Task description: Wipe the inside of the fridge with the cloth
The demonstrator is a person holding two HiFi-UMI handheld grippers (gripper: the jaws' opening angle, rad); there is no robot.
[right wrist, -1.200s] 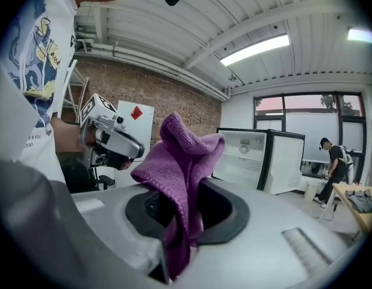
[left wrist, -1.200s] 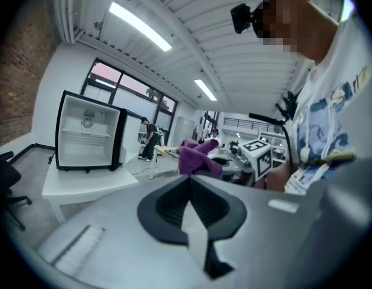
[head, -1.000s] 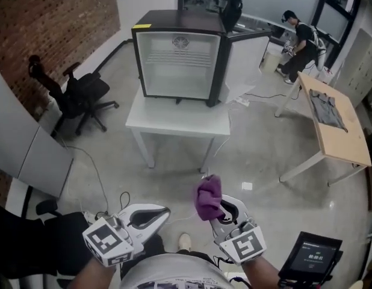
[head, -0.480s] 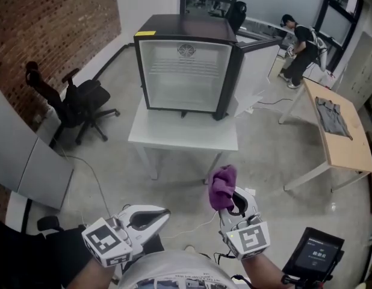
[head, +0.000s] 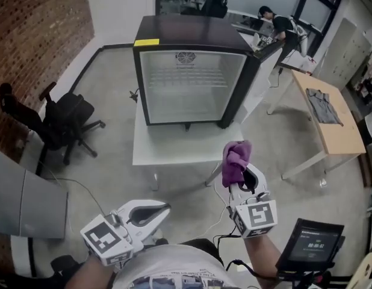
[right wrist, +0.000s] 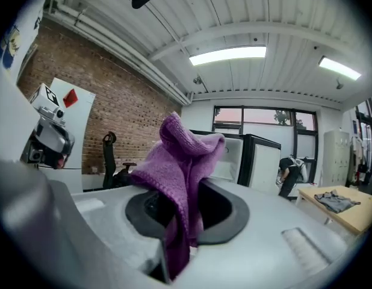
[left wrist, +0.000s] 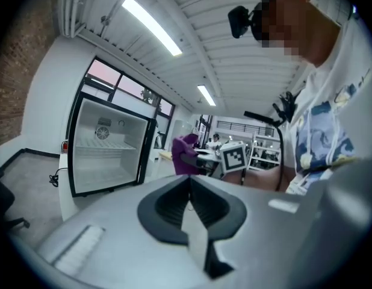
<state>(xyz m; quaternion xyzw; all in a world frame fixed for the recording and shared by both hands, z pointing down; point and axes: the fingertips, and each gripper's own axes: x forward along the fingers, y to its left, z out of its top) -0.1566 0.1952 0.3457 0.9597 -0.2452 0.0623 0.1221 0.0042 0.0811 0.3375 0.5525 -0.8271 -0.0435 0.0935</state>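
A small black fridge (head: pixel 189 80) stands open on a white table (head: pixel 180 146), its white inside empty apart from a wire shelf; its door (head: pixel 261 71) swings out to the right. My right gripper (head: pixel 241 174) is shut on a purple cloth (head: pixel 235 160) and holds it up in front of the table's near edge. The cloth (right wrist: pixel 180 173) bunches above the jaws in the right gripper view. My left gripper (head: pixel 157 209) hangs low at the left, jaws closed together, holding nothing. The left gripper view shows the fridge (left wrist: pixel 108 152) and the cloth (left wrist: pixel 185 155).
A black office chair (head: pixel 53 122) stands left of the table by the brick wall. A wooden table (head: pixel 330 122) with a grey garment is at the right. A person (head: pixel 282 29) bends over behind the fridge door. A tablet (head: pixel 309 245) sits at the lower right. Cables lie on the floor.
The fridge and table have come nearer in the head view. My right gripper has risen and moved right with the cloth. The left gripper has barely shifted.
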